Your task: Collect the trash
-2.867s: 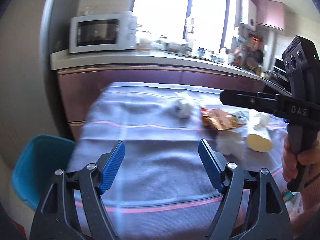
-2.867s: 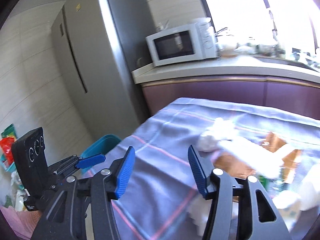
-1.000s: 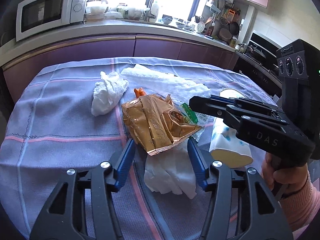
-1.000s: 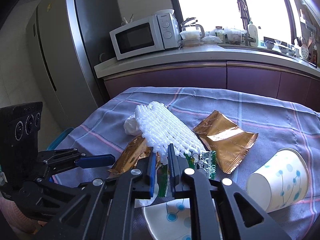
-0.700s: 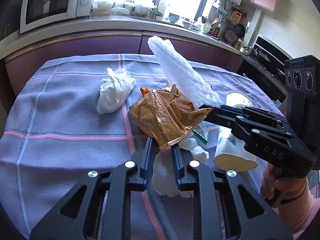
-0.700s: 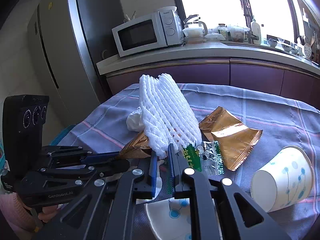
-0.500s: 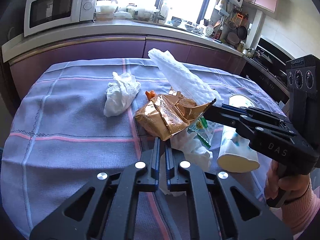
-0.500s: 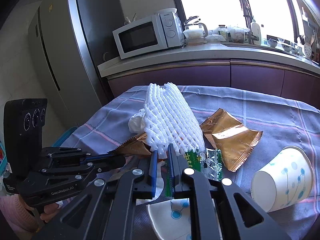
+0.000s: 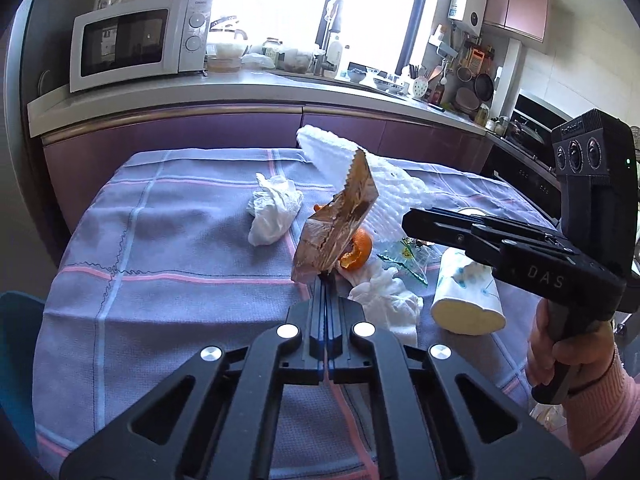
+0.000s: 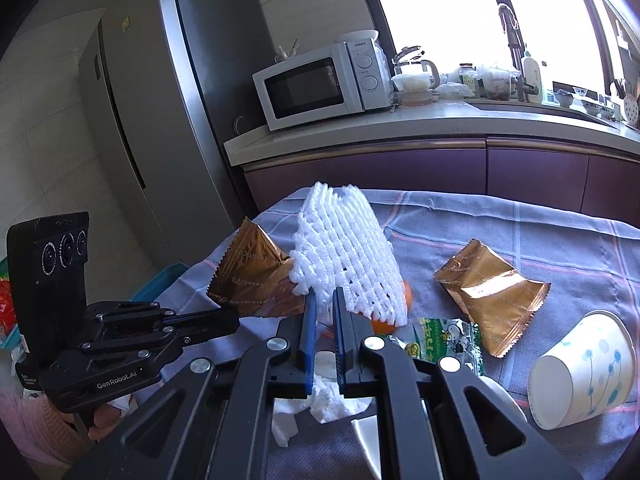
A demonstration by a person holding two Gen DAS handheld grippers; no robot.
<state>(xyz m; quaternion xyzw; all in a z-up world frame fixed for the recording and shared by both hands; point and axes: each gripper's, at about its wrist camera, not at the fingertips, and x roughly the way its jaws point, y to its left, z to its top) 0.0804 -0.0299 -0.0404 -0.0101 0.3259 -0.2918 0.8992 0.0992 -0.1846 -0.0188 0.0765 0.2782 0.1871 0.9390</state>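
Observation:
My left gripper [image 9: 326,280] is shut on a golden-brown snack wrapper [image 9: 338,220] and holds it upright above the tablecloth; it also shows in the right wrist view [image 10: 256,276]. My right gripper [image 10: 323,300] is shut on a white foam net sleeve [image 10: 344,260], lifted off the table, also seen in the left wrist view [image 9: 376,184]. On the cloth lie an orange peel [image 9: 357,255], a crumpled white tissue [image 9: 274,210], another tissue [image 9: 386,300], a green wrapper [image 10: 444,340], a second golden wrapper [image 10: 490,292] and paper cups [image 10: 580,372].
The table has a purple checked cloth [image 9: 160,240]. A blue bin [image 9: 16,360] stands at its left side. Behind are purple cabinets with a counter and microwave [image 9: 136,44], and a grey fridge [image 10: 160,120] at the left.
Both grippers have shut on their items and lifted them: the left raised the golden wrapper upright, uncovering the orange peel; the right raised the foam net. Both views pulled back a little.

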